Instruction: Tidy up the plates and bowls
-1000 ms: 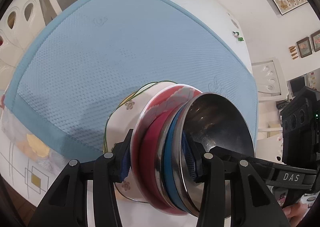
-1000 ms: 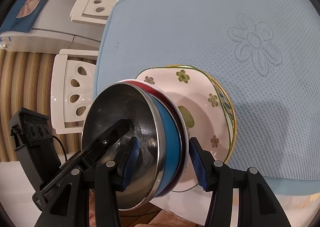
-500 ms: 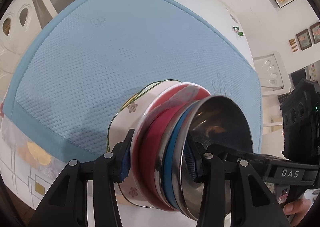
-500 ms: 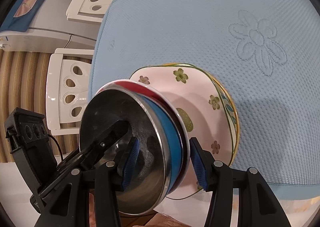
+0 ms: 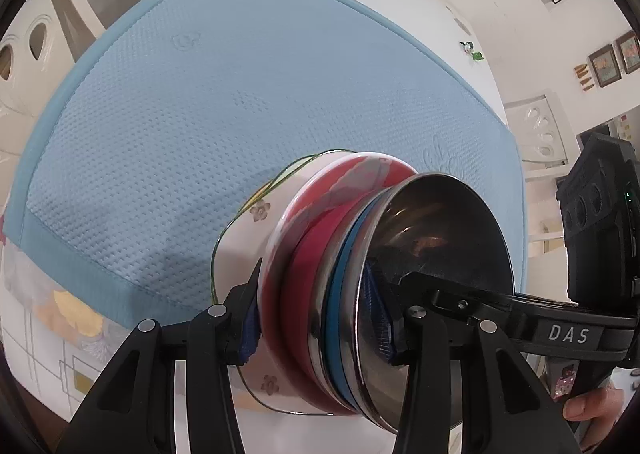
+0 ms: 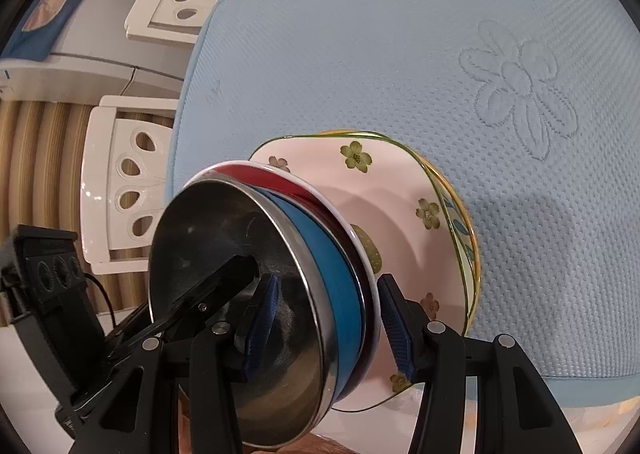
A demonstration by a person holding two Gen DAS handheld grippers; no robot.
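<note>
Both tools clamp one nested stack of bowls (image 5: 360, 294) from opposite sides of the rim: the left tool (image 5: 316, 310) and right tool (image 6: 324, 330) each part-closed, pads pressing it. The stack sits on the flowered plates (image 6: 400, 206) at the near edge of the blue mat (image 5: 240, 94), likely gripped twice for balance
</note>
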